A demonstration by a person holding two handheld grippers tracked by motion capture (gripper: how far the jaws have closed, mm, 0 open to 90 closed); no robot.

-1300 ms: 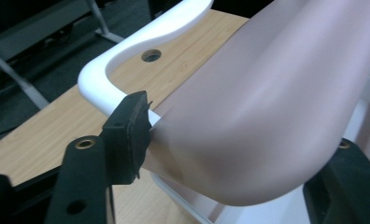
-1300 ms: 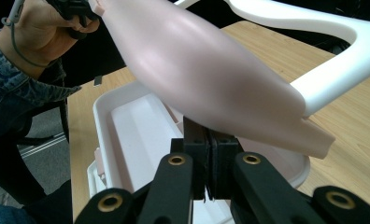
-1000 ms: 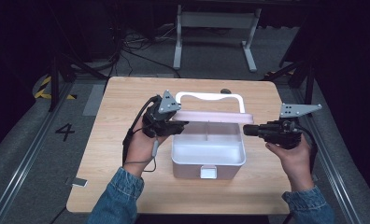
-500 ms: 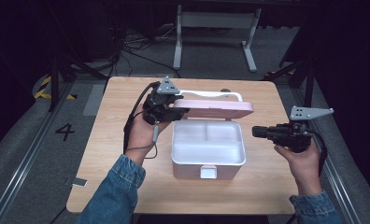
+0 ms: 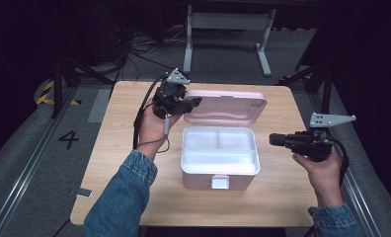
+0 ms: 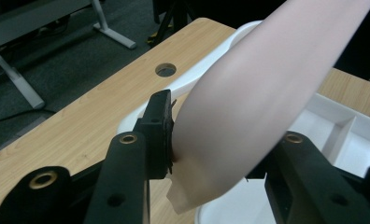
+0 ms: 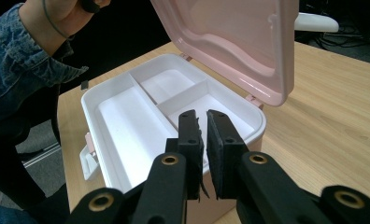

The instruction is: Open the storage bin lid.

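While the pink lid (image 5: 228, 106) stands swung up over the far side of the white box (image 5: 219, 157), which sits near the middle of the table (image 5: 109, 163), the left gripper (image 5: 193, 102) pinches the lid's left end; its jaws have just been closing, and the left gripper view shows the pink plastic (image 6: 248, 107) between the pads. The lid looks like thin, light, smooth plastic, stiff enough to hold its shape but likely to slip or flex if gripped only at a corner; the rim along its edge seems the safest place to hold. The box itself is probably light and could slide on the wood when the lid is pushed. The left hand (image 5: 154, 126) reaches forward with the gripper lying level, pointing toward the table's right edge. The right gripper (image 5: 273, 139) hovers beside the box's right side, level and pointing left, its jaws nearly pressed together on nothing (image 7: 204, 154).
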